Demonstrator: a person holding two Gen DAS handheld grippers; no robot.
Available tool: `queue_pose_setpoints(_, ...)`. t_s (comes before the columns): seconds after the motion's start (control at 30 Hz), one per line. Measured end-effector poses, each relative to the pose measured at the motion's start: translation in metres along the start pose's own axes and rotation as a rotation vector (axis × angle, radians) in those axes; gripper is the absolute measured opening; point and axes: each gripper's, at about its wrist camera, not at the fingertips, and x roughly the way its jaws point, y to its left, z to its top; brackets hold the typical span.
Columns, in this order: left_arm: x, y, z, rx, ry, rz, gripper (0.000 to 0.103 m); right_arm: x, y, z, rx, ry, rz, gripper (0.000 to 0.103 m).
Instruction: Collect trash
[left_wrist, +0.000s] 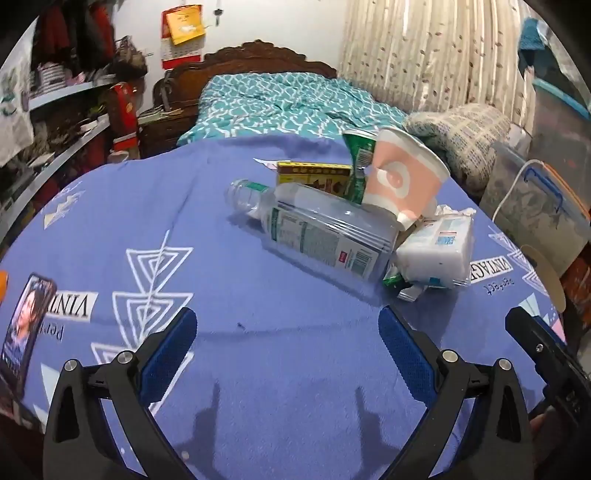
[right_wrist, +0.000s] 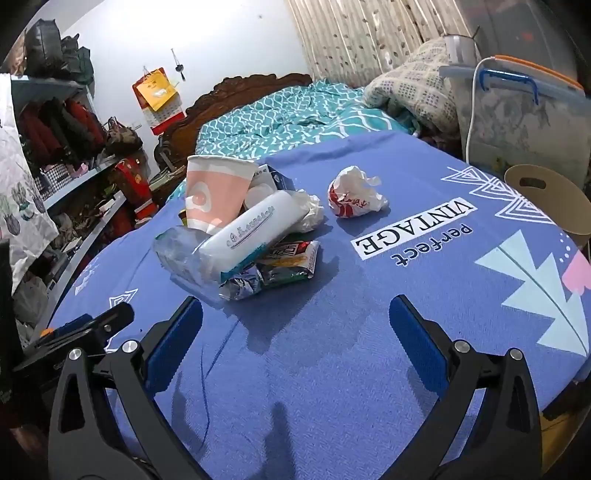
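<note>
Blue blanket (left_wrist: 258, 369) covers the surface I'm working over, printed with white triangles and "VINTAGE" lettering. Left to right in my left wrist view: a phone (left_wrist: 26, 325) lies flat at the far left edge, well apart from everything else. My left gripper (left_wrist: 288, 343) hangs above bare blanket, jaws spread wide, nothing between them. Past it sits the trash pile: a clear plastic bottle (left_wrist: 314, 232) on its side, neck pointing left; a yellow box (left_wrist: 314, 176) behind it; a green wrapper (left_wrist: 358, 166) standing beside a pink paper cup (left_wrist: 399, 177), which is tilted and leaning on the bottle's base end. A white tissue pack (left_wrist: 439, 251) touches the bottle on the right, with small crumpled wrappers (left_wrist: 400, 288) tucked under its near edge. The tip of the other tool pokes in at the far right.

Right wrist view: my right gripper (right_wrist: 295, 328) is also spread wide and empty, above the blanket. Same pile sits ahead and left of centre. A crumpled red-and-white bag (right_wrist: 354, 199) lies alone to the right of the pile, near it but not touching. A storage bin (right_wrist: 524, 110) stands at the far right, off the blanket.
</note>
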Motion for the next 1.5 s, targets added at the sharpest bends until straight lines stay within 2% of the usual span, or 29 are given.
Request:
queue_pose_setpoints(0.13, -0.014, 0.008, -0.007, -0.007, -0.033, 0.000, 0.094, 0.000, 0.005, -0.001, -0.011, 0.001, 0.019, 0.100)
queue_pose_setpoints(0.3, -0.017, 0.000, -0.005, 0.065, -0.049, 0.017, 0.094, -0.001, 0.011, 0.004, -0.036, -0.004, 0.031, 0.100)
queue_pose_setpoints(0.4, -0.022, -0.001, 0.010, 0.101, -0.102, 0.061, 0.094, -0.008, 0.013, 0.020, -0.039, -0.037, 0.034, 0.100)
queue_pose_setpoints(0.63, -0.027, 0.000, 0.051, 0.107, -0.187, 0.087, 0.094, -0.027, 0.026, 0.062, -0.043, -0.154, 0.033, 0.100)
queue_pose_setpoints(0.73, -0.028, -0.001, 0.062, 0.110, -0.205, 0.082, 0.094, -0.026, 0.034, 0.070, -0.069, -0.158, 0.020, 0.100)
queue_pose_setpoints(0.87, -0.032, 0.001, 0.069, 0.108, -0.226, 0.065, 0.094, -0.018, 0.037, 0.073, -0.096, -0.119, -0.013, 0.100)
queue_pose_setpoints(1.13, -0.024, 0.003, 0.065, 0.103, -0.187, 0.043, 0.094, -0.013, 0.033, 0.071, -0.093, -0.102, -0.038, 0.100)
queue_pose_setpoints(1.5, -0.012, 0.008, 0.056, 0.112, -0.133, 0.062, 0.094, -0.005, 0.026, 0.066, -0.064, -0.066, -0.040, 0.100)
